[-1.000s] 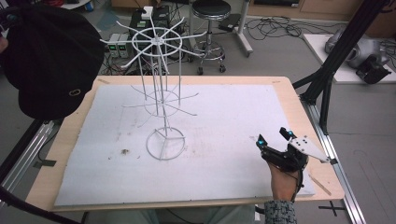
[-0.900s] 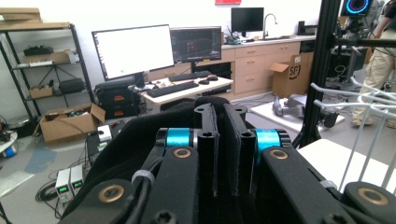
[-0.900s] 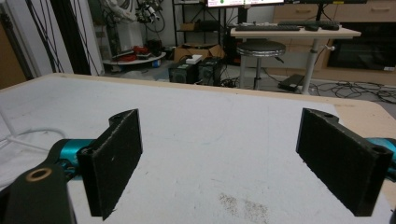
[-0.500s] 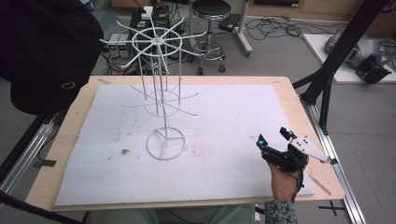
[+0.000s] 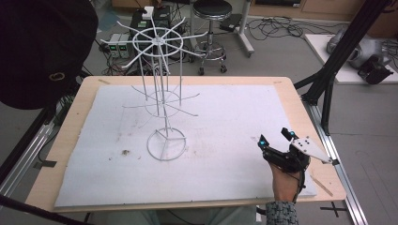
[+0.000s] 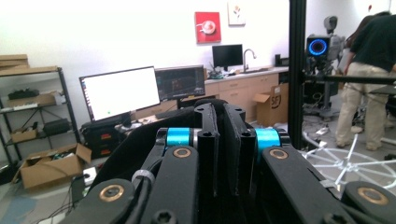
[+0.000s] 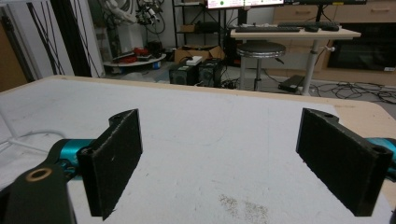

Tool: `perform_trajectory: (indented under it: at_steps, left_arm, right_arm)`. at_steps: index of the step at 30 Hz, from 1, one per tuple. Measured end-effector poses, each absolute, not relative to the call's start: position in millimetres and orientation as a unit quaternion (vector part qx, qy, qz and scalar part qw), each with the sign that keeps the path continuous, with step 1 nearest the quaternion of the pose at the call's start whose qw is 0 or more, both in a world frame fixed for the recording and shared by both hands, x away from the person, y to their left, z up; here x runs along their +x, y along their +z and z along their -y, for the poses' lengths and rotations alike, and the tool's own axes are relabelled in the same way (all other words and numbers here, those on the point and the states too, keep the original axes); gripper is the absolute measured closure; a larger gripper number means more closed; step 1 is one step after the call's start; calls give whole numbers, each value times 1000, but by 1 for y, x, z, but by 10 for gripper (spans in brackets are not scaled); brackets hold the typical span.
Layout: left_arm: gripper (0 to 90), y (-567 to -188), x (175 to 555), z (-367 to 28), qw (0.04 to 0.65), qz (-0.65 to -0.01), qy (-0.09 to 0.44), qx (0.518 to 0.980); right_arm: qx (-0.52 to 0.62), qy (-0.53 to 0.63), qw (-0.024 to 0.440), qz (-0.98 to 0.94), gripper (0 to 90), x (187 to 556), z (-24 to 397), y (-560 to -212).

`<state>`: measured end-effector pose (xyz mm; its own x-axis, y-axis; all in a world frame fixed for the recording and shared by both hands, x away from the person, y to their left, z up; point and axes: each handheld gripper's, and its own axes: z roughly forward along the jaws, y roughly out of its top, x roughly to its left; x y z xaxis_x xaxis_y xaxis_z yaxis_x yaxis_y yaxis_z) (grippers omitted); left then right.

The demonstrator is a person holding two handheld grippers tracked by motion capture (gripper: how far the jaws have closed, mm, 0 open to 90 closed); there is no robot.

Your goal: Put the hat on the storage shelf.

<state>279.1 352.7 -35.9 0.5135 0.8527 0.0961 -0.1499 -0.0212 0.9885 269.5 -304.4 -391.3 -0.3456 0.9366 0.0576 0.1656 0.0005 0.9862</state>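
Observation:
A tall white wire rack (image 5: 162,93) with a spoked top wheel stands on the white foam mat (image 5: 225,122). Its wheel (image 6: 348,163) also lies low at the right of the left gripper view. A big black fabric cap (image 5: 42,47) with a metal eyelet hangs high at the upper left, close to the high camera. My left gripper (image 6: 223,112) has its jaws pressed together on the cap's black fabric (image 6: 135,144), which drapes off to the left. My right gripper (image 5: 274,136) rests at the mat's front right in a hand, jaws wide open (image 7: 219,158) with nothing between them.
The mat covers a wooden table (image 5: 89,89). Black frame posts (image 5: 328,79) stand off the right edge. A stool (image 5: 213,9) and boxes of electronics (image 5: 119,44) sit on the floor behind. A person (image 6: 369,70) stands far off in the room.
The black cap has risen toward the high camera and now covers more of the upper left corner. The right gripper and the rack have stayed put.

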Motion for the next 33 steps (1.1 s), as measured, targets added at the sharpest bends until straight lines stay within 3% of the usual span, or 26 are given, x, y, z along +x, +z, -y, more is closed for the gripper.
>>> perform_trajectory:
  at_steps: [15, 33]
  left_arm:
    - [840, -17, 272, -343, 659, -272, 380, 589]
    - [840, -22, 279, -327, 669, -264, 352, 599]
  right_arm:
    - [453, 547, 351, -610, 135, 269, 306, -391]
    - [454, 546, 354, -609, 135, 269, 308, -391]
